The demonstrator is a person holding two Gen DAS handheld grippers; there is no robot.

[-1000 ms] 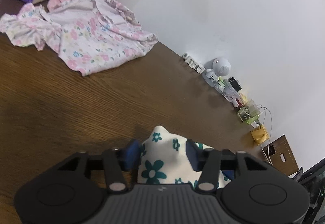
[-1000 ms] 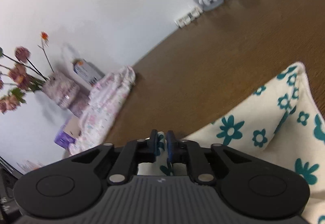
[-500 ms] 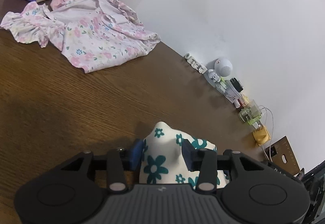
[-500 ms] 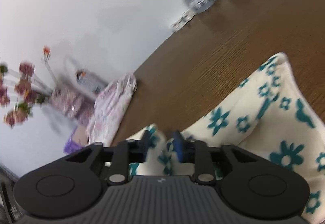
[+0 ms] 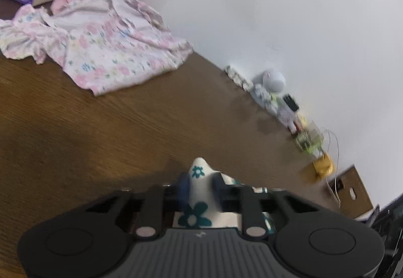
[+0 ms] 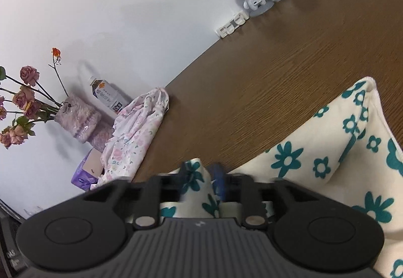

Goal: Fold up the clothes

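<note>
Two garments are on my wooden table: the cream cloth with teal flowers right under my grippers, and a pink floral garment heaped near the wall. My left gripper has just been closing and now pinches a peaked fold of the cream cloth. My right gripper has just been opening, a fold still between its jaws; whether they press it I cannot tell.
</note>
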